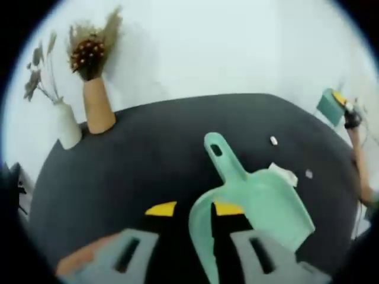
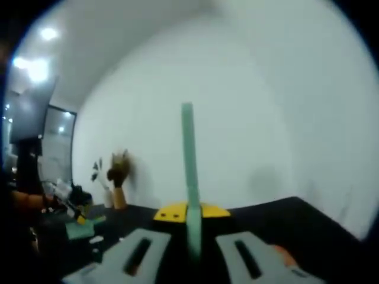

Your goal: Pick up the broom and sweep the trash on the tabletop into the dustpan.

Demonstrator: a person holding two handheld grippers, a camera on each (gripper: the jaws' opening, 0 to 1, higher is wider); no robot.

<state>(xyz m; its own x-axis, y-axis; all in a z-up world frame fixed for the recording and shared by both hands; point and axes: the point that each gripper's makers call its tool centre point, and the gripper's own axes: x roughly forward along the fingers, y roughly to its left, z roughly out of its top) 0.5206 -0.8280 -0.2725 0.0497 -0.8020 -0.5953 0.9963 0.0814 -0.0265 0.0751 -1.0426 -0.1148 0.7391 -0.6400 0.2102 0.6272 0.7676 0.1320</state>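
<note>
While my left claw [image 1: 195, 251] pinches the dustpan [image 1: 260, 207] rim at six o'clock, my right claw [image 2: 190, 248] clamps the broom handle [image 2: 189, 171] (pointing toward twelve) over the black table [image 1: 148, 160].

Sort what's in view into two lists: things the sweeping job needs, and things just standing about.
For the job:
- dustpan, held in the left gripper
- broom handle, held in the right gripper
- white scraps of trash on the black tabletop

Standing about:
- tan vase with dried flowers
- white vase with dried stems
</note>
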